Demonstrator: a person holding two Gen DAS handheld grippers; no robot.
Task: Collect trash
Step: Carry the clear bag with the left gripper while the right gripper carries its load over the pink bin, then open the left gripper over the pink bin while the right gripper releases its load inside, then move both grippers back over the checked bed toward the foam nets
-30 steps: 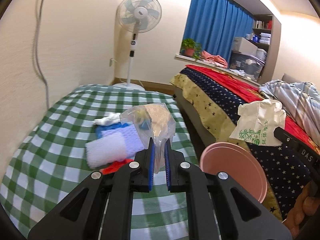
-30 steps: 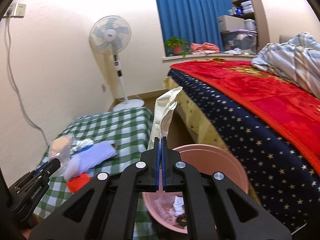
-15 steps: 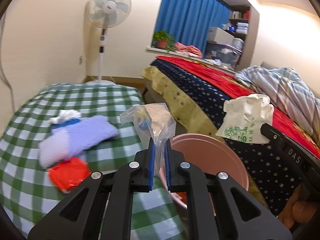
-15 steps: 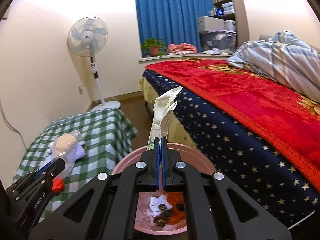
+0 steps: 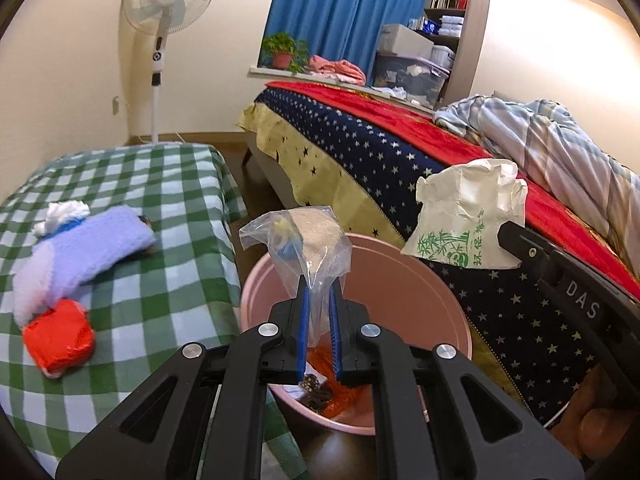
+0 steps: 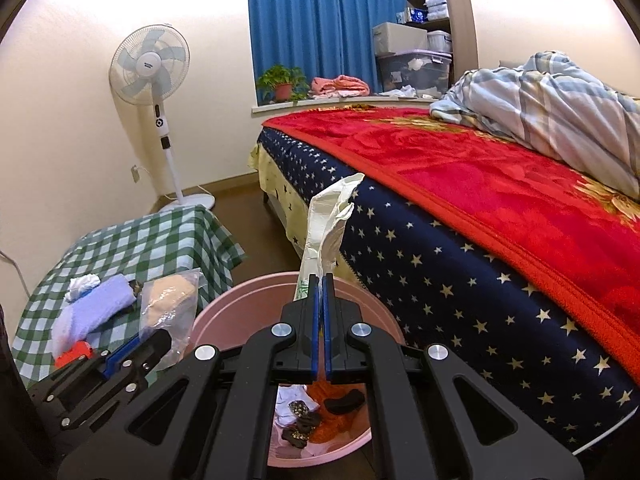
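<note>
Pinching a clear plastic bag (image 5: 306,240) by its lower end, the left gripper (image 5: 319,322) hangs above the pink bucket (image 5: 404,256), which stands on the floor between the checked table and the bed. Its blue-padded jaws are clenched on the film; inside the bag sit something tan and a small blue-and-yellow piece, too blurred to identify. The right gripper (image 6: 321,320), also over the bucket, has its jaws pressed tight on a crumpled white paper bag (image 6: 326,224) that stands upright from the fingertips. In the left wrist view that paper bag carries green bamboo drawings and green characters that cannot be read, and the right gripper's black body beside it shows the white letters "DAS". The bottom of the bucket already holds orange material, white scraps and dark speckled pieces.

Left of the bucket, on the green-and-white checked tablecloth (image 5: 172,184), lie a lavender fuzzy cloth (image 5: 86,248), a white crumpled wad (image 5: 64,212) at its far end and a red packet (image 5: 58,338) at its near end. Behind the bucket, against the wall, stands a white pedestal fan (image 6: 150,66) with a hub label too small to read. Right of the bucket runs the bed with a navy star-print cover (image 6: 452,280).
</note>
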